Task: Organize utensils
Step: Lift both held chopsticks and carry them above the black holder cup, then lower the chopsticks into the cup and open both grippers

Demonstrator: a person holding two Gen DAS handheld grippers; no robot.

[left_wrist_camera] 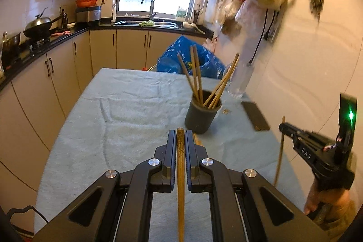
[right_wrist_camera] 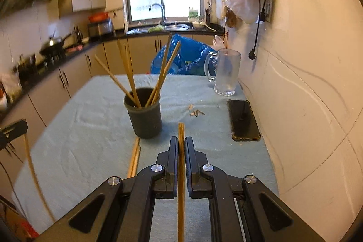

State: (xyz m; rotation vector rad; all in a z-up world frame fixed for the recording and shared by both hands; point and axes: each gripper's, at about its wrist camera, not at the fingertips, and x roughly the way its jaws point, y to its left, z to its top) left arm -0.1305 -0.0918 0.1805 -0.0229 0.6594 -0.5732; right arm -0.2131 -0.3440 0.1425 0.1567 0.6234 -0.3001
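A dark grey cup (left_wrist_camera: 202, 113) stands on the cloth-covered table (left_wrist_camera: 127, 110) and holds several wooden chopsticks (left_wrist_camera: 197, 74). It also shows in the right wrist view (right_wrist_camera: 145, 116). My left gripper (left_wrist_camera: 180, 136) is shut on one chopstick (left_wrist_camera: 180, 174), just short of the cup. My right gripper (right_wrist_camera: 180, 142) is shut on another chopstick (right_wrist_camera: 181, 185), right of the cup. The right gripper also shows at the right of the left wrist view (left_wrist_camera: 283, 127). Two loose chopsticks (right_wrist_camera: 134, 157) lie on the cloth in front of the cup.
A glass mug (right_wrist_camera: 226, 72) and a black phone (right_wrist_camera: 244, 119) sit by the right wall. Small scraps (right_wrist_camera: 196, 112) lie on the cloth. A blue bag (right_wrist_camera: 181, 56) stands beyond the table's far edge. Kitchen counters (left_wrist_camera: 45, 44) run along the left and back.
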